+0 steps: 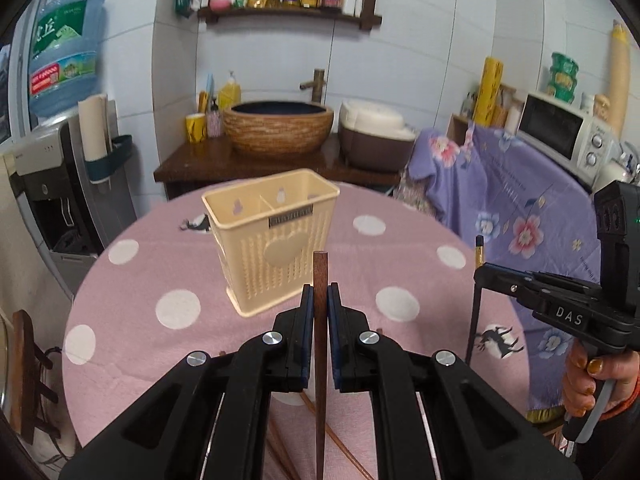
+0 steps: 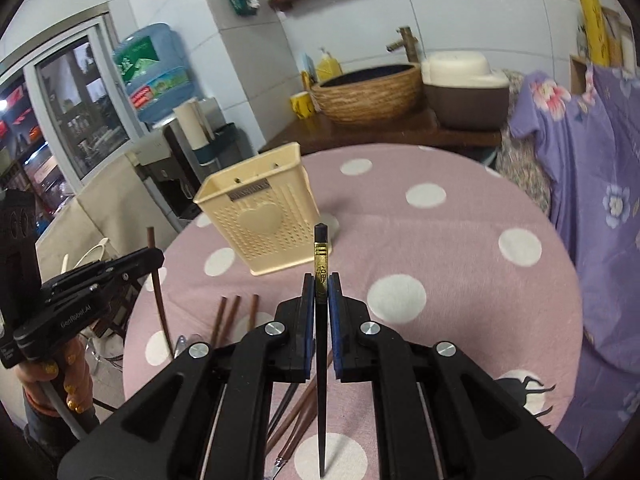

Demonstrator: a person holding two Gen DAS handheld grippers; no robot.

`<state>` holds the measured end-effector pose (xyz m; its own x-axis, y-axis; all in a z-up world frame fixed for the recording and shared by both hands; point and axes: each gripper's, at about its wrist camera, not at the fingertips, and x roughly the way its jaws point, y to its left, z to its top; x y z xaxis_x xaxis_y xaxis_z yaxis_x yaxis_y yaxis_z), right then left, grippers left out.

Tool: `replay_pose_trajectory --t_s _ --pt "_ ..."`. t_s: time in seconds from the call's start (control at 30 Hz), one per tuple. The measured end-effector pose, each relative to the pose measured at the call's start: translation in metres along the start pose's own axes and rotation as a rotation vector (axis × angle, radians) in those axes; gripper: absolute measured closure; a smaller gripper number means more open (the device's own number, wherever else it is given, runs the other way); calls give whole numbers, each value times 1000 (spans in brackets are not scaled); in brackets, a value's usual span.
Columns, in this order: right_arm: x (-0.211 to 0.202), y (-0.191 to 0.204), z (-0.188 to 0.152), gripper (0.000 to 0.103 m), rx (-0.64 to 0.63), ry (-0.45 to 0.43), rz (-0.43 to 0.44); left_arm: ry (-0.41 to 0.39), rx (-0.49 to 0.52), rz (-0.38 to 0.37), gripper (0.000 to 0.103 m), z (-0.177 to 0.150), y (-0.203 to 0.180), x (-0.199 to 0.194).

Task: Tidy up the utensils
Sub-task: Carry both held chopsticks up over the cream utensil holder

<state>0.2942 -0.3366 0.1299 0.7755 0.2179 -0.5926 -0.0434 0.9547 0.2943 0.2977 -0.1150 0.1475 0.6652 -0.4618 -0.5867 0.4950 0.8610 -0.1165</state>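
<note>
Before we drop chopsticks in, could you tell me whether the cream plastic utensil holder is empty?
Empty as far as visible: the cream plastic utensil holder shows only bare inner walls.

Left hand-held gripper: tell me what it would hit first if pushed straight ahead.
Probably the cream utensil holder. The left hand-held gripper, shut on a brown chopstick, points almost at the holder's near right corner, with only bare tablecloth between. Depth is unclear, so it might just graze past.

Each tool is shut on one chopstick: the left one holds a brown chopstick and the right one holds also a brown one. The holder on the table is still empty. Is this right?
One detail is wrong. The right tool holds a black chopstick with a gold band, as the right wrist view shows. The left tool does hold a brown chopstick, and the holder shows nothing inside.
</note>
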Motion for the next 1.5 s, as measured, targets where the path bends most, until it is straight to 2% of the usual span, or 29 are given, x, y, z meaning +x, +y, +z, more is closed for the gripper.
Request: replay_pose_trajectory --t_s 0.47,0.63,0.8,1.0,1.13,1.27,1.37,1.5 --pt "-17 18 9 95 -74 4 11 -46 8 17 95 6 1 -22" --pt "-21 26 21 95 -98 8 32 -74 9 16 95 17 0 -32" --pt "-27 43 51 95 -132 -17 48 -103 23 34 95 39 -6 -36" --pt "-31 67 111 95 -166 -76 35 -160 17 69 95 94 -3 -52" --pt "-35 82 165 95 -160 -163 18 -244 -30 109 95 144 8 -68" --pt "-29 98 204 95 -162 -252 -2 -328 -58 167 95 175 15 -70" --pt "-7 105 216 95 -163 -282 -44 -326 -86 181 95 180 22 -53" --pt "30 100 214 95 -132 -276 -67 -300 -88 216 95 167 27 -23"
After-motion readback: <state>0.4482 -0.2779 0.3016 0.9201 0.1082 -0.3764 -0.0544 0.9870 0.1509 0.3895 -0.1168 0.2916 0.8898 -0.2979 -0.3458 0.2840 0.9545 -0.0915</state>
